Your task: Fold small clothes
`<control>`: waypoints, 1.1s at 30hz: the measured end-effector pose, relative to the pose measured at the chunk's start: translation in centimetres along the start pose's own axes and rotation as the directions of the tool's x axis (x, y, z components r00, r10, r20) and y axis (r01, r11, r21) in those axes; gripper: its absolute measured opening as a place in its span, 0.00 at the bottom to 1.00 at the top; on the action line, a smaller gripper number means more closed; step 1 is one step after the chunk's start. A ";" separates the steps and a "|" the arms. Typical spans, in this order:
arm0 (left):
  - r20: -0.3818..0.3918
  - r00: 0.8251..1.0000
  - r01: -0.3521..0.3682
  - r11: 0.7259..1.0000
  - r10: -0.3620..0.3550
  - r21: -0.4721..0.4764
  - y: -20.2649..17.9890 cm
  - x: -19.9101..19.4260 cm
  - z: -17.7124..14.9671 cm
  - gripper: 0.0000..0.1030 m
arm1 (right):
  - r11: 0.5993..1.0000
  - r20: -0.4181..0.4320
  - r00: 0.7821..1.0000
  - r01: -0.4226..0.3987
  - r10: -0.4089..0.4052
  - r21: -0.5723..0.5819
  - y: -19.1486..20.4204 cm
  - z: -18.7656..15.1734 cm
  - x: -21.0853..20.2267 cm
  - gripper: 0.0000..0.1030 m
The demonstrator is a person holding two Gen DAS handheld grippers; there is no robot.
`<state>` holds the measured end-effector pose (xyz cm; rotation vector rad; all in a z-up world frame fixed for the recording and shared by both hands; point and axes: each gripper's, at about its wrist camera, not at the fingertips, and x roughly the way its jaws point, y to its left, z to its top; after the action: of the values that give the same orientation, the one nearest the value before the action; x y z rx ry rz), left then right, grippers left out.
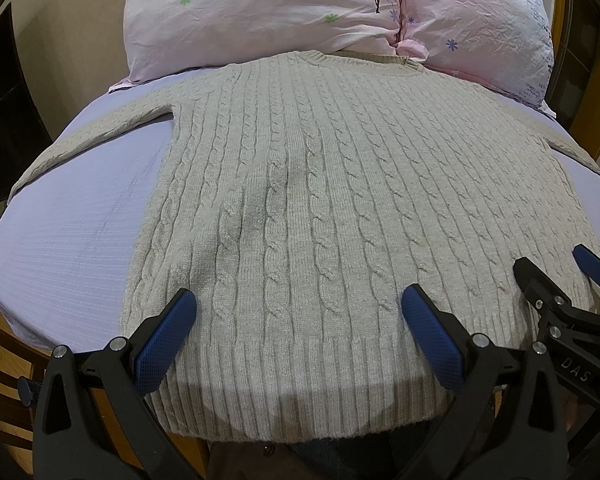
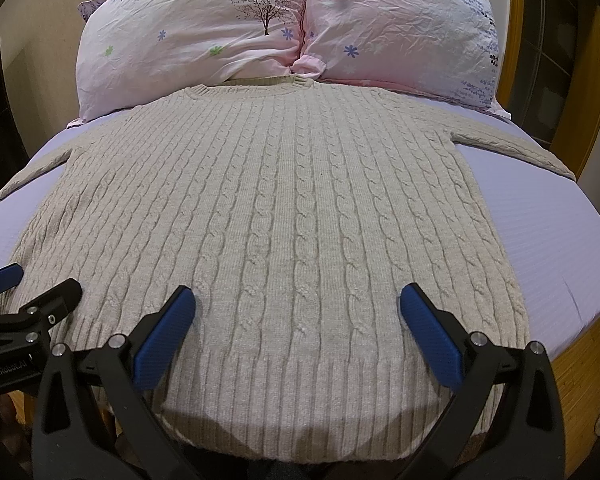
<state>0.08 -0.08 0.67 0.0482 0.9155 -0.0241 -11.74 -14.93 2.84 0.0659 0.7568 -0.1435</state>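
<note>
A beige cable-knit sweater (image 1: 320,200) lies flat and face up on a lavender bed sheet (image 1: 80,220), collar at the far end, both sleeves spread sideways. It also fills the right wrist view (image 2: 280,208). My left gripper (image 1: 298,308) is open and empty, hovering over the ribbed hem on the sweater's left part. My right gripper (image 2: 298,308) is open and empty over the hem's right part. The right gripper also shows at the right edge of the left wrist view (image 1: 552,276), and the left gripper shows at the left edge of the right wrist view (image 2: 36,280).
Two pink floral pillows (image 2: 204,36) lie at the head of the bed, touching the sweater's collar. The lavender sheet (image 2: 540,220) is bare on both sides of the sweater. A wooden bed frame (image 2: 572,364) borders the mattress. A dark cabinet (image 1: 4,120) stands at the left.
</note>
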 end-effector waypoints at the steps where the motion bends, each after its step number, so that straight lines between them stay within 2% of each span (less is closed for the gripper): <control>1: 0.000 1.000 0.000 1.000 0.000 0.000 0.0 0.0 0.0 0.99 | 1.000 -0.002 1.000 0.000 0.000 0.000 0.0 -0.1 -0.1 0.98; 8: -0.005 1.000 0.000 1.000 0.000 0.001 0.0 -0.1 0.1 0.99 | 1.000 -0.014 1.000 -0.013 0.013 -0.021 -0.2 0.8 0.0 0.98; 11: 0.021 1.000 0.004 1.000 -0.004 0.008 0.1 -0.1 0.1 0.99 | 0.993 0.033 0.997 -0.066 0.069 -0.093 -0.6 0.8 0.2 0.98; 13: 0.043 0.999 0.013 0.999 -0.015 0.039 0.0 -0.3 0.3 0.99 | 0.984 0.024 0.990 -0.138 0.142 -0.110 -2.1 1.5 0.0 0.98; 15: 0.047 0.998 0.034 0.998 -0.037 0.061 0.2 -0.3 0.5 0.99 | 0.981 0.074 0.978 -0.192 0.193 -0.021 -5.6 3.3 -1.3 0.98; 17: 0.139 0.988 0.063 0.996 -0.071 0.062 1.8 -1.4 1.7 0.99 | 0.974 0.166 0.969 -0.201 0.182 0.104 -11.1 6.0 -2.8 0.98; 18: 0.200 0.977 0.063 0.996 -0.073 0.057 2.6 -2.2 2.3 0.99 | 0.967 0.199 0.971 -0.171 0.132 0.191 -14.6 7.6 -3.1 0.98; 19: 0.292 0.954 0.053 0.997 -0.064 0.048 3.9 -3.2 3.2 0.99 | 0.959 0.202 0.975 -0.145 0.096 0.243 -16.6 8.5 -3.0 0.98; 20: 0.336 0.940 0.044 0.998 -0.055 0.042 4.8 -3.6 3.8 0.99 | 0.933 0.188 0.982 -0.089 0.023 0.350 -20.7 10.1 -2.3 0.98; 21: 0.370 0.928 0.032 0.999 -0.042 0.032 5.7 -3.8 4.5 0.99 | 0.904 0.165 0.986 -0.048 -0.025 0.425 -23.6 11.1 -1.5 0.92; 22: 0.387 0.922 0.020 1.000 -0.021 0.007 7.3 -3.7 5.9 0.99 | 0.868 0.133 0.989 -0.006 -0.070 0.496 -26.5 12.0 -0.5 0.80; 23: 0.390 0.921 0.021 1.000 -0.015 -0.011 8.3 -3.4 6.7 0.99 | 0.815 0.090 0.990 0.035 -0.106 0.578 -30.2 13.2 1.0 0.72; 24: 0.390 0.921 0.025 0.999 -0.011 -0.031 9.3 -3.1 7.5 0.99 | 0.772 0.053 0.991 0.060 -0.120 0.632 -32.8 13.8 2.4 0.58; 25: 0.393 0.919 0.035 0.997 -0.008 -0.063 10.8 -2.5 8.5 0.99 | 0.725 0.020 0.992 0.078 -0.125 0.684 -35.3 14.3 3.8 0.49; 26: 0.391 0.921 0.040 0.995 -0.001 -0.093 11.9 -1.9 9.3 0.99 | 0.655 -0.017 0.993 0.088 -0.114 0.751 -38.3 14.7 5.8 0.45; 27: 0.385 0.923 0.043 0.992 0.006 -0.120 12.8 -1.4 9.8 0.99 | 0.607 -0.038 0.994 0.094 -0.104 0.789 -40.2 14.9 7.2 0.38; 30: 0.368 0.930 0.103 0.973 -0.021 -0.206 15.9 0.5 10.8 0.99 | 0.475 -0.091 0.992 0.120 -0.084 0.872 -44.8 15.3 11.5 0.30; 32: 0.381 0.921 0.207 0.931 -0.081 -0.301 18.9 1.3 10.7 0.99 | 0.427 -0.085 0.993 0.110 -0.076 0.898 -46.6 15.6 13.2 0.29; 33: 0.381 0.920 0.228 0.916 -0.091 -0.331 19.6 1.7 10.3 0.99 | 0.410 -0.075 0.994 0.100 -0.077 0.907 -47.2 16.0 14.1 0.28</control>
<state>10.08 18.98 6.24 -0.3769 0.5416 -0.0136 2.01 -64.85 4.38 1.1110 0.6192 -0.6701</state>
